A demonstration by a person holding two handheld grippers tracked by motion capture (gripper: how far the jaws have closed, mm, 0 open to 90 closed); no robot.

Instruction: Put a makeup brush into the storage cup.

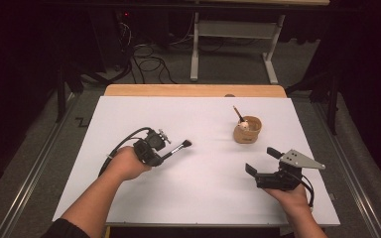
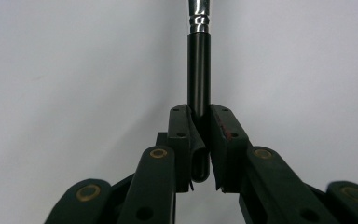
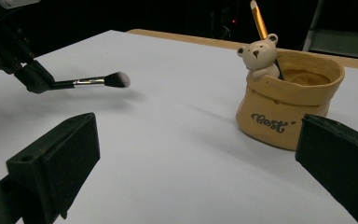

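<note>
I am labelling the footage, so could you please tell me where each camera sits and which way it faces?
High view: above the person's side, looking forward and down on the white table; both forearms, left hand-held gripper and right hand-held gripper show.
Left gripper view: rides the left hand-held gripper, looking along its jaws clamped on the makeup brush.
Right gripper view: rides the right hand-held gripper, facing the bear pot between its open jaws.
Shared: high and right gripper views both show brush and pot.

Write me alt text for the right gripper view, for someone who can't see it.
The left gripper holds a makeup brush level above the white table, bristles pointing toward a tan pouch-shaped holder. The holder has a small bear figure on its rim and an orange-handled brush inside. The right gripper's black jaws stand wide open in the foreground.
</note>
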